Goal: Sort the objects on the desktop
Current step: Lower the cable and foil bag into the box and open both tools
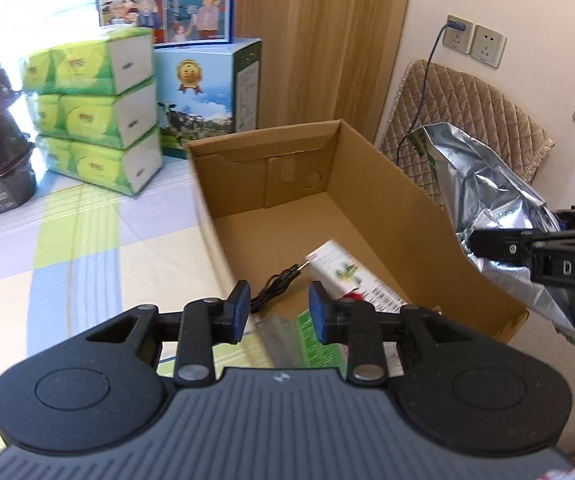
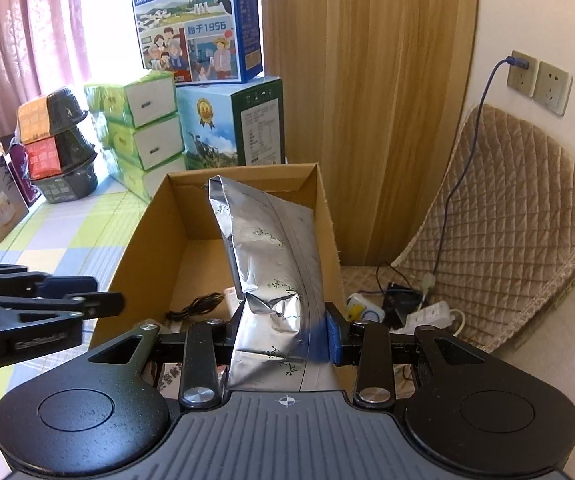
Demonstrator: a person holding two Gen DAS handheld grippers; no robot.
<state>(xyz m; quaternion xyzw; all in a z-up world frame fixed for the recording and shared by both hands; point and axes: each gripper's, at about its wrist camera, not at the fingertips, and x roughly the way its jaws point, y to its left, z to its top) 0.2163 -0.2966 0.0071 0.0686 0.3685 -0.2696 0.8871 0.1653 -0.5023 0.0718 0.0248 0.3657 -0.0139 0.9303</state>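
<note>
Checked cloth in green, lilac and white covers the table [image 1: 67, 232], which stands against a wood panel and a pale wall with sockets. An open cardboard box [image 1: 419, 216] sits toward the table's right edge. Inside it, near the front end, lie a black cable [image 1: 275, 286] and a small white carton [image 1: 337, 270] with green print, the cable's plug just beside the carton.

The right gripper [image 2: 283, 332] clamps a silver foil bag [image 2: 267, 248] between its blue pads, holding it upright over the box's right wall, the bag's top leaning toward the far end. The left gripper [image 1: 277, 312] hovers over the box's near left corner, jaws parted a moderate way and gripping nothing.

At the table's back edge stand stacked green tissue packs [image 1: 99, 112], two milk cartons [image 1: 207, 92] one on the other, and black bowls [image 1: 3, 148] piled at the far left. A quilted chair [image 2: 519, 216] stands off the right side.
</note>
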